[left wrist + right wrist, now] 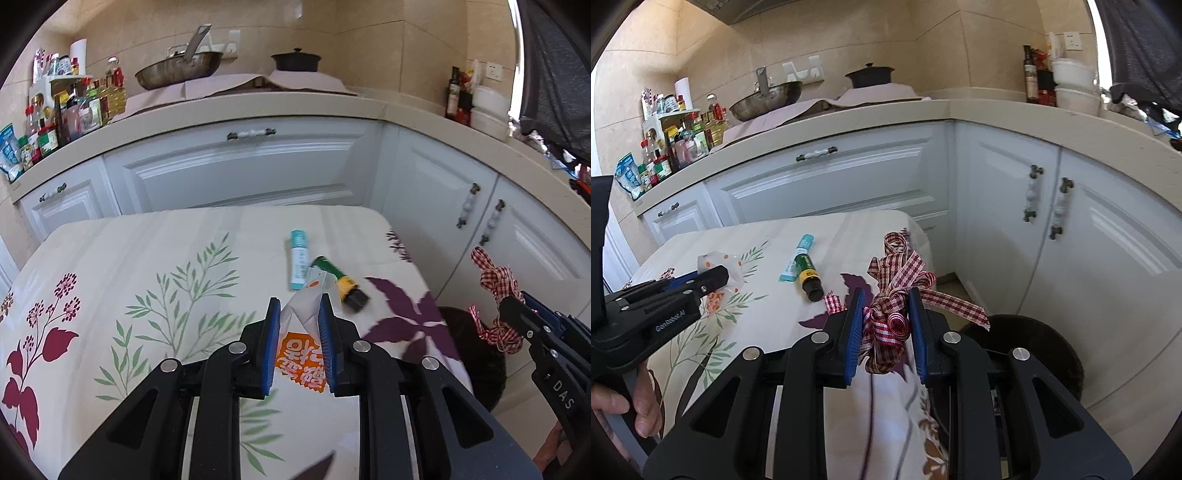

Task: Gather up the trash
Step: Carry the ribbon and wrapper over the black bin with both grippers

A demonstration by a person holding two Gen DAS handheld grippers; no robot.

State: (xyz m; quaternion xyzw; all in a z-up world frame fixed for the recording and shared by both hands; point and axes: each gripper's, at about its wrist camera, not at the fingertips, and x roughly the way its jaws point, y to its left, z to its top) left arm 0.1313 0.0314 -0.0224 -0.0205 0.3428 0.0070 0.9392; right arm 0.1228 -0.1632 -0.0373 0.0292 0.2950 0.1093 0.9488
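Both hands loaded, both lifted clear of the table (147, 258). Left gripper (300, 306) clenched on a crinkly white-and-orange wrapper (301, 349), thin printed film, pinched flat between the blue ribbed pads, pointed end poking out past the fingertips. Right gripper (886, 299) clamped on a bundle of ribbon (897, 291), red-and-white gingham, soft woven loops springing up above the jaws, one long tail trailing off to the right.

Now the key relation: dark round bin (1045, 343) down on the floor, just off the table's right edge, below and to the right of the ribbon. Right hand clearly the nearer one, ribbon tail already hanging over the rim side. Left hand further off, over the tablecloth near the front edge, wrapper needing a carry across to the right before any drop. Likely order, then: ribbon first, wrapper after.

Left behind on the table, toward the far right corner: a teal tube (298, 258), smooth plastic, slim cylinder, long axis running away from the front edge; touching it, a green bottle (341, 281) with a yellow band and black cap, lying on its side, slanted, cap toward the right edge. Small scrap of paper tucked between the two. Both rigid and round, apt to roll if nudged. Tablecloth matte, floral, slightly creased.
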